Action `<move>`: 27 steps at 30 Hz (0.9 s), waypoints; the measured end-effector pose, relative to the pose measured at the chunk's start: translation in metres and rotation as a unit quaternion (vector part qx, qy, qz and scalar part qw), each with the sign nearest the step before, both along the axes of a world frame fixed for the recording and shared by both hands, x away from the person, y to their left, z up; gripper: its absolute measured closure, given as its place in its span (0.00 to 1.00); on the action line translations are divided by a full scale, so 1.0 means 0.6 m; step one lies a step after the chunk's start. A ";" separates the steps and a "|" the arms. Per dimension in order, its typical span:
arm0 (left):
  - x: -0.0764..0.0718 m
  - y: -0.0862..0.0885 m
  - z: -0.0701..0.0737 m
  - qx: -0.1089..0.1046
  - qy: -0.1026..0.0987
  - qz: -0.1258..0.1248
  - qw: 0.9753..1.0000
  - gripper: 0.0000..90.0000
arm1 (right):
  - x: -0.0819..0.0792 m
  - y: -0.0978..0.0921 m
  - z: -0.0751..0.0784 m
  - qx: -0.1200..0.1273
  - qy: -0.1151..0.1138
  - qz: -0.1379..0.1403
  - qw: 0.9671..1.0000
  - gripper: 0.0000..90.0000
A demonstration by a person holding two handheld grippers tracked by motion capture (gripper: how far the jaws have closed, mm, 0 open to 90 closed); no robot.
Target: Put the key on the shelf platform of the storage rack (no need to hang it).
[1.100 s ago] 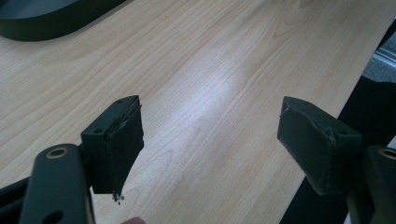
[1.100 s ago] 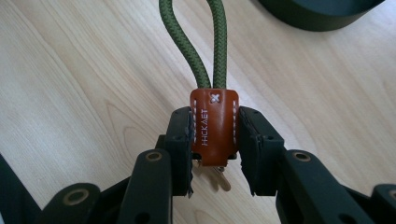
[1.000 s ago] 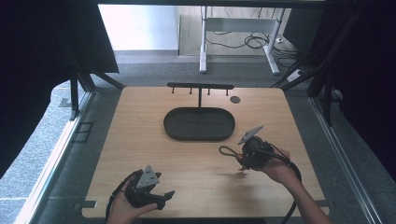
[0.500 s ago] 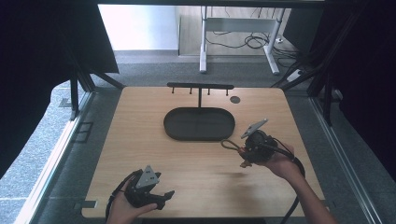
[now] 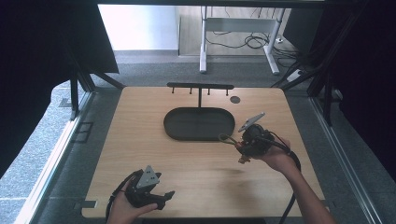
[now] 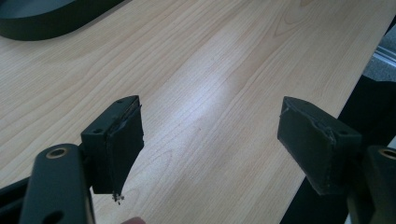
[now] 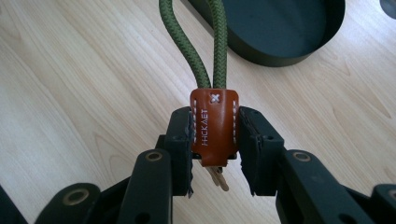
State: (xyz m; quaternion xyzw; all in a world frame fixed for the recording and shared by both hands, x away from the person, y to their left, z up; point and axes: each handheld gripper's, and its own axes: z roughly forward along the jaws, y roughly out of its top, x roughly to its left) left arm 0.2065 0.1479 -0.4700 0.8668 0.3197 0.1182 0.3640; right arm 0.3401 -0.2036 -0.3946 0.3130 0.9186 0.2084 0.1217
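Since a second ago, right gripper (image 5: 239, 148) has shifted slightly toward the table's right edge; left gripper (image 5: 164, 196) has stayed at the near edge. Right jaws are clamped on the brown leather tab (image 7: 214, 127) of a keychain, lifted above the table (image 5: 196, 168); its green cord loop (image 7: 205, 42) points toward the tray. Left jaws stand wide apart, holding nothing. Black oval tray (image 5: 172, 127) at table centre appears empty. Behind it stands a black hook rack (image 5: 200, 87).
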 end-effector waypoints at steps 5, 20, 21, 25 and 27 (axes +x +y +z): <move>0.000 -0.001 0.000 0.000 0.000 -0.001 1.000 0.26 | 0.007 0.010 0.007 0.000 -0.003 0.005 1.000 0.74; -0.001 -0.001 0.000 0.001 0.001 -0.002 1.000 0.26 | 0.030 0.021 0.017 0.004 -0.005 0.002 1.000 0.74; -0.001 -0.001 0.000 0.002 0.000 -0.002 1.000 0.26 | 0.032 0.021 0.018 0.004 -0.004 0.001 1.000 0.74; 0.000 -0.002 0.000 0.003 0.001 -0.003 1.000 0.26 | 0.041 0.023 0.014 -0.006 0.001 -0.004 1.000 0.74; 0.000 -0.002 0.000 0.004 0.001 -0.004 1.000 0.26 | 0.046 0.024 0.013 -0.009 0.001 -0.004 1.000 0.74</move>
